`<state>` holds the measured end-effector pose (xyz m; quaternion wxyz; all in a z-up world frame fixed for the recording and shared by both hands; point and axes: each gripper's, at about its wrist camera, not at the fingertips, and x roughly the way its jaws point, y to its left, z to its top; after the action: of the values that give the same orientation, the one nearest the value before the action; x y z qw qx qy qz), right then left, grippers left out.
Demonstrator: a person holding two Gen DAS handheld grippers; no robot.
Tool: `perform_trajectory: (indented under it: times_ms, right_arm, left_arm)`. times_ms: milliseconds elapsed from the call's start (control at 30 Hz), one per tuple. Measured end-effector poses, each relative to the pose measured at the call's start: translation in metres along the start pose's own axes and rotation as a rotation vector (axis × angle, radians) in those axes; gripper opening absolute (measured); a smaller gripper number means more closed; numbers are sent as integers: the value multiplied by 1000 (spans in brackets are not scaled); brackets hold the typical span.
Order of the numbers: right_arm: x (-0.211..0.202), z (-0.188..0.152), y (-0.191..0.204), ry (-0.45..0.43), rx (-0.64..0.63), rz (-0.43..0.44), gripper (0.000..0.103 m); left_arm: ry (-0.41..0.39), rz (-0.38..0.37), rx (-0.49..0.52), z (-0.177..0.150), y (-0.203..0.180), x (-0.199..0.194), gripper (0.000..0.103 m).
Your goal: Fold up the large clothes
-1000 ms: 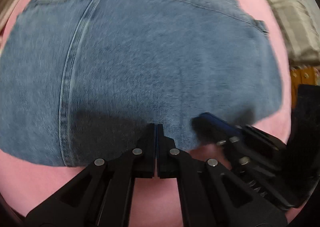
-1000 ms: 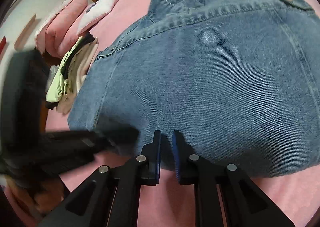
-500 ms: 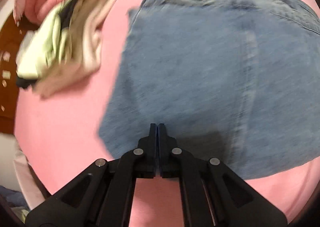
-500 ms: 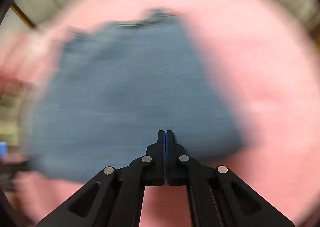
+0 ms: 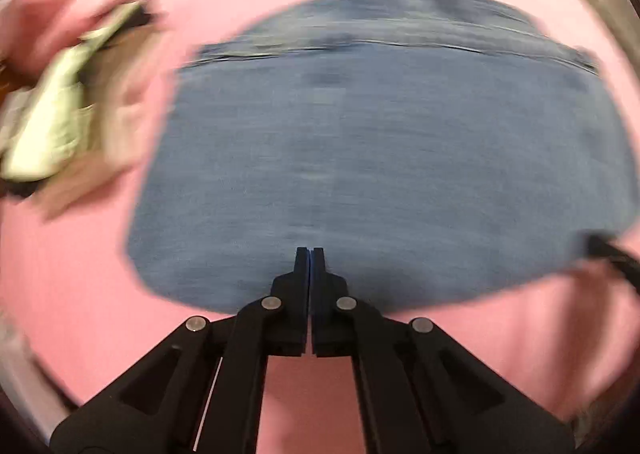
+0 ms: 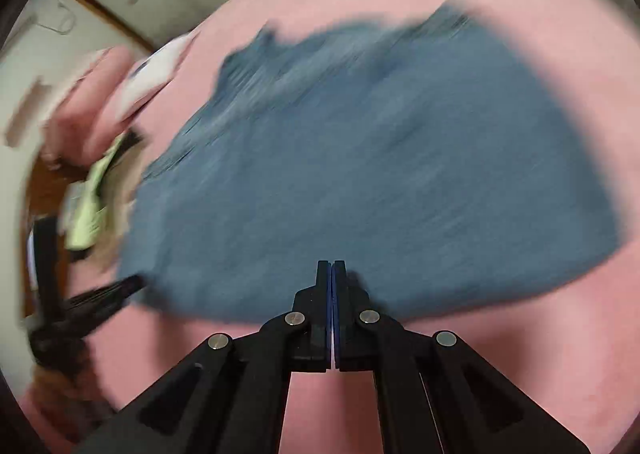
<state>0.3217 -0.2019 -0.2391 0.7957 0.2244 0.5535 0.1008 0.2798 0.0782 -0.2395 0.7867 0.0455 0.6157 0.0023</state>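
A blue denim jacket (image 5: pixel 380 158) lies folded flat on the pink bed cover (image 5: pixel 80 294), collar at the far side. It also shows in the right wrist view (image 6: pixel 380 182), blurred by motion. My left gripper (image 5: pixel 310 254) is shut and empty, its tips over the jacket's near edge. My right gripper (image 6: pixel 332 268) is shut and empty, also at the near edge. The right gripper's tip shows at the right of the left wrist view (image 5: pixel 612 254). The left gripper shows at the left of the right wrist view (image 6: pixel 88 294).
A stack of folded clothes, light green and beige (image 5: pixel 60 126), lies left of the jacket beside pink pillows (image 5: pixel 52 10). It also shows in the right wrist view (image 6: pixel 96 206). A wall and wooden frame (image 6: pixel 120 14) stand beyond the bed.
Both grippers have swung about over the jacket. The right gripper has closed from slightly open. The jacket lies in the same place.
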Motion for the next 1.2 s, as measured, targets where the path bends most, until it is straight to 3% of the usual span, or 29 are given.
perform_trajectory:
  times_ms: [100,133,167,267,333,500,633,800,833,933,1000,1100,1133,1200]
  right_arm:
    - [23,-11,17,28,-5,27,0]
    - [28,-13,19,29,-5,44,0]
    - [34,-11,23,39,-4,61,0]
    - [50,-1,29,57,3,126,0]
    - [67,19,25,61,32,146,0]
    - [98,75,24,9,20,139,0]
    - [122,118,30,-37,18,128,0]
    - [140,160,35,-59,-29,105,0]
    - [141,165,38,-65,-48,98,0]
    - [129,178,28,-102,-64,40,0]
    - [106,182,0,-143,14,27,0]
    - [81,188,-38,-181,72,-5,0]
    - [72,189,-49,-202,71,-29,0]
    - [60,192,-70,-211,78,16,0]
  left_arm:
    - [-23,-165,-33,1,-6,-8,0]
    - [-10,-236,-24,2,-14,-8,0]
    - [12,-259,-11,3,-25,-5,0]
    - [37,-231,-7,6,-37,17,0]
    - [41,-259,-66,21,-29,41,0]
    - [-23,-302,-161,68,-20,68,0]
    - [-100,-239,-192,109,-17,84,0]
    - [-126,-219,-254,136,-4,95,0]
    - [-148,-175,-247,137,-4,92,0]
    - [-188,129,-198,145,4,88,0]
    - [-184,100,-210,146,20,89,1]
    - [-163,219,-236,149,48,91,0]
    - [-158,235,-259,149,62,94,0]
    - [-157,217,-309,149,87,101,1]
